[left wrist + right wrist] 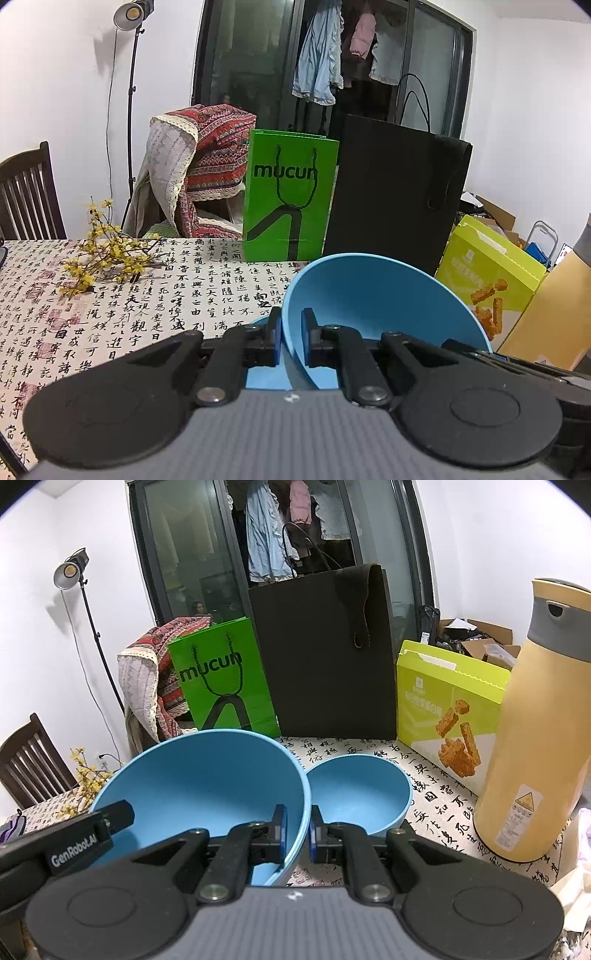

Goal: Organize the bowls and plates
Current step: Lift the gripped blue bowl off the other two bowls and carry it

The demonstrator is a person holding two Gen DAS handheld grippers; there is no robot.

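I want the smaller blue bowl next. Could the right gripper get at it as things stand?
Probably not yet. The right gripper is shut on the rim of the big blue bowl, which the left gripper grips too. The smaller blue bowl sits just beyond on the table, unobstructed once that hand is freed.

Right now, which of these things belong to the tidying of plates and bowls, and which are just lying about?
For the job: large blue plastic bowl, pinched at its rim by both grippers; smaller blue bowl.

Lying about: green paper bag, black paper bag, yellow-green snack box, tan flask, yellow flower sprig.
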